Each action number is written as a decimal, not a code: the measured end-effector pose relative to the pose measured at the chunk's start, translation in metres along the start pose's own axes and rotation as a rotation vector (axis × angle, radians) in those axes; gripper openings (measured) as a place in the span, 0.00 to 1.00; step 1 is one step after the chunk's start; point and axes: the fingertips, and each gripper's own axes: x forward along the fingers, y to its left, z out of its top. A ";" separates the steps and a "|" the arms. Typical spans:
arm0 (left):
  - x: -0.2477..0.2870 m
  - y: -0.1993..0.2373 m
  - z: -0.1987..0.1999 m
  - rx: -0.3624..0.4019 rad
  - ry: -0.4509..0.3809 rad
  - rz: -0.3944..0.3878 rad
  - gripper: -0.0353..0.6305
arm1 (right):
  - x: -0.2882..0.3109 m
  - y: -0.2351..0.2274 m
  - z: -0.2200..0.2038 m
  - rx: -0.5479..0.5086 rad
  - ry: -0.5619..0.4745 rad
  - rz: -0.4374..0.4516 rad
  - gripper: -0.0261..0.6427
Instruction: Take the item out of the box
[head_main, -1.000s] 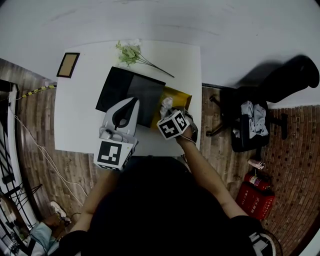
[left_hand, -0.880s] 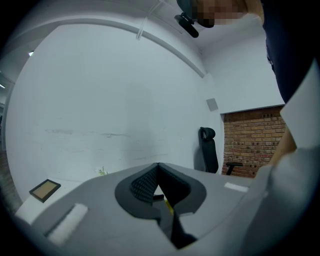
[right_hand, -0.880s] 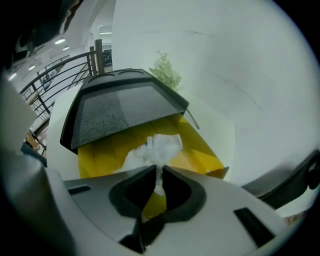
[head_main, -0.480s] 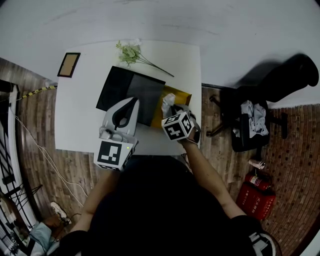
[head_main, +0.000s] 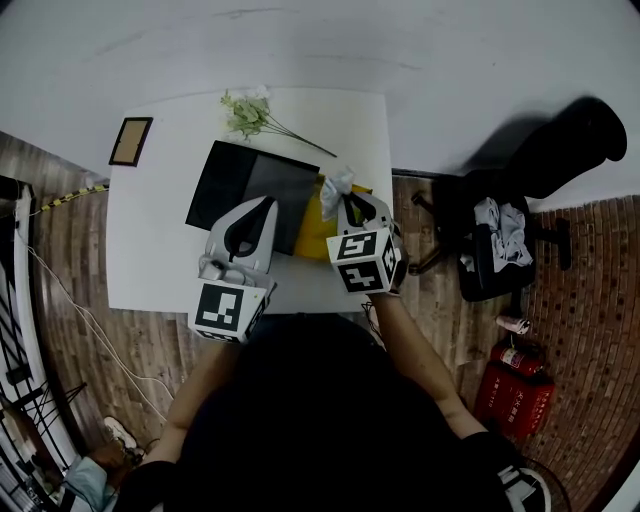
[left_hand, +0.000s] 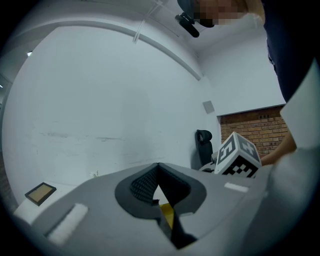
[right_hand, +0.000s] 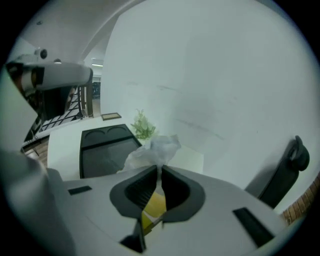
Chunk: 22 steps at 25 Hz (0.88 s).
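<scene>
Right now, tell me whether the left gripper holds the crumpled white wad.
No: the right gripper, its fingers just closed further, pinches the crumpled white wad; the left gripper sits apart.

We see soft, even light on the white table (head_main: 150, 250), faint shadows, heavy fisheye bending with dark corners, and the left gripper (left_hand: 158, 166) blurred.

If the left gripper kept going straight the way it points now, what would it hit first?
Likely the white wall behind the table. The left gripper points nearly level and seems to clear the black box beneath it, though depth is hard to judge.
</scene>
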 end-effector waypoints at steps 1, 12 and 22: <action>0.001 -0.001 0.001 0.003 -0.004 -0.002 0.07 | -0.006 -0.004 0.008 0.008 -0.025 -0.010 0.10; 0.007 -0.011 0.017 0.022 -0.054 -0.014 0.07 | -0.078 -0.046 0.079 0.083 -0.303 -0.141 0.10; 0.005 -0.015 0.042 0.030 -0.092 -0.001 0.07 | -0.145 -0.073 0.117 0.093 -0.542 -0.256 0.10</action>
